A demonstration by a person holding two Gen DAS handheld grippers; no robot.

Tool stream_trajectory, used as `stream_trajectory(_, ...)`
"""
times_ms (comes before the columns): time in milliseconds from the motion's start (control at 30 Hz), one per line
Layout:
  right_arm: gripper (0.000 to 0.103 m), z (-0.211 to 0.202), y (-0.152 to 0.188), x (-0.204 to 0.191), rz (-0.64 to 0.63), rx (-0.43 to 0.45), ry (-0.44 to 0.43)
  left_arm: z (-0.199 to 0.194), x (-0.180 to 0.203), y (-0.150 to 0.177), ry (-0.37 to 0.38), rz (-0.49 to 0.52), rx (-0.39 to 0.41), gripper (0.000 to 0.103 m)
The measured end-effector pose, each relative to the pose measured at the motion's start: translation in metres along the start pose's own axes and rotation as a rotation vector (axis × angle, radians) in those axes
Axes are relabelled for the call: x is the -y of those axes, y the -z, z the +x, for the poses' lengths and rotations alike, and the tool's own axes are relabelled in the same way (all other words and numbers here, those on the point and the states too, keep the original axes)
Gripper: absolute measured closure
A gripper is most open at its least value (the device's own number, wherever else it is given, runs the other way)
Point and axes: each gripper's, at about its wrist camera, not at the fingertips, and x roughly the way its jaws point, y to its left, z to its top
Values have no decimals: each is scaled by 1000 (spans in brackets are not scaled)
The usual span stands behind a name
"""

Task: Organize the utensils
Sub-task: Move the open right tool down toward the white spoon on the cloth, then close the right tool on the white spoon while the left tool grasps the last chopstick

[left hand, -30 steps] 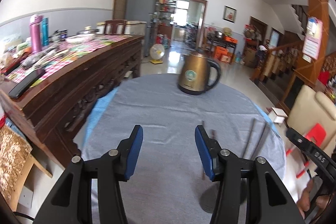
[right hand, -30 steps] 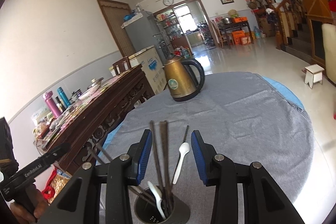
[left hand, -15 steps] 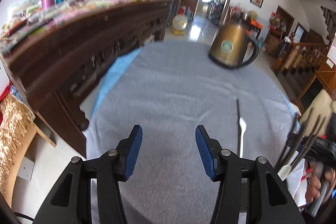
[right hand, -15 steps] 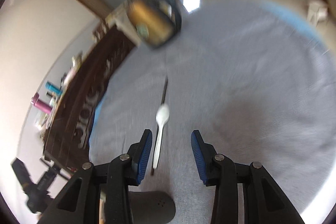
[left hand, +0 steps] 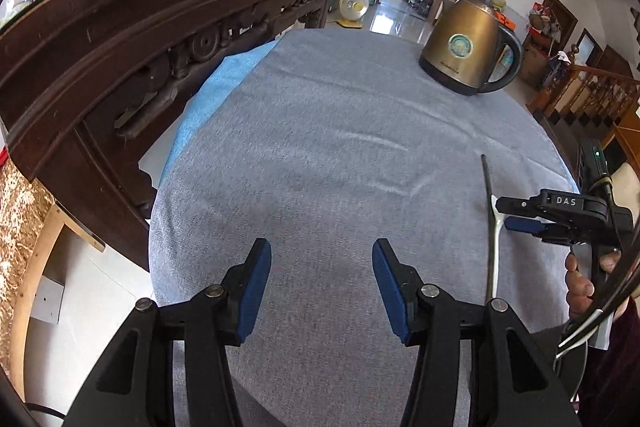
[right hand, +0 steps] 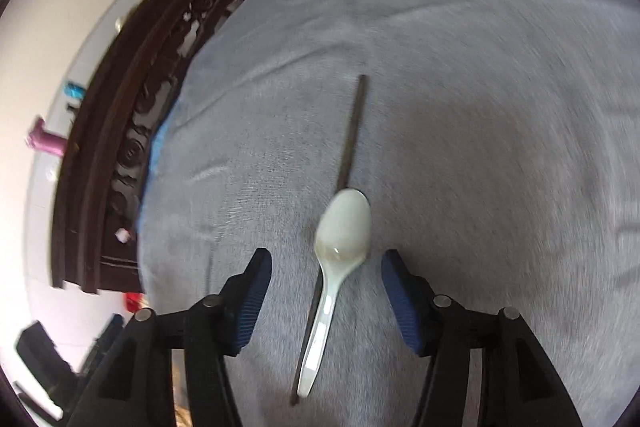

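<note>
So the right gripper (right hand: pixel 326 301) has just been opening its jaws and sits spread around the white spoon (right hand: pixel 340 247), pads clear of it on both sides, nothing pinched yet. The spoon lies flat on the grey-clothed surface (right hand: pixel 500 131), right on top of a dark chopstick (right hand: pixel 354 131) that runs along under it and pokes out past the bowl. That spoon looks like ceramic or hard plastic to me: light, stiff, glossy, so probably slippery and maybe chippable if it's dropped. I'd go for the neck or handle just behind the bowl, not the rounded bowl, and watch the thin chopstick doesn't get dragged along. The left gripper (left hand: pixel 320 289) hangs spread and empty over bare cloth, well apart from all that. The cloth is soft and a bit rippled. Brass-coloured kettle (left hand: pixel 468 47) stands at the far end, carved dark wood sideboard (left hand: pixel 168 39) alongside, tiled hallway beyond.
</note>
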Motion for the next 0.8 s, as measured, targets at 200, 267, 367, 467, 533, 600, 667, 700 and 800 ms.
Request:
stream_trajectory(200, 71, 6, -4, -26, -205, 8, 220, 4, -1, -2, 7, 1, -1, 50)
stream_trajectory(267, 72, 5, 0, -28, -240, 21, 242, 5, 1, -2, 4, 11, -3, 50)
stream_trajectory(367, 72, 1, 7, -26, -254, 53, 236, 5, 5, -6, -4, 29, 2, 50)
stream_trajectory(467, 72, -11, 9, -10, -192, 86, 187, 8, 12, -15, -14, 76, 23, 50)
stream_trajectory(533, 72, -23, 10, 4, -142, 123, 156, 14, 19, -22, -5, 111, 35, 50)
stream_trajectory(600, 72, -38, 11, 19, -101, 166, 144, 30, 29, -33, 29, 168, 26, 50)
stream_trajectory(667, 72, -53, 11, 33, -68, 214, 168, 49, 39, -43, 62, 219, -2, 50)
stream_trajectory(700, 72, -59, 11, 39, -57, 236, 192, 61, 44, -49, 79, 240, -22, 50)
stream_trajectory(800, 72, -75, 10, 50, -30, 287, 253, 95, 62, -65, 144, 266, -75, 50)
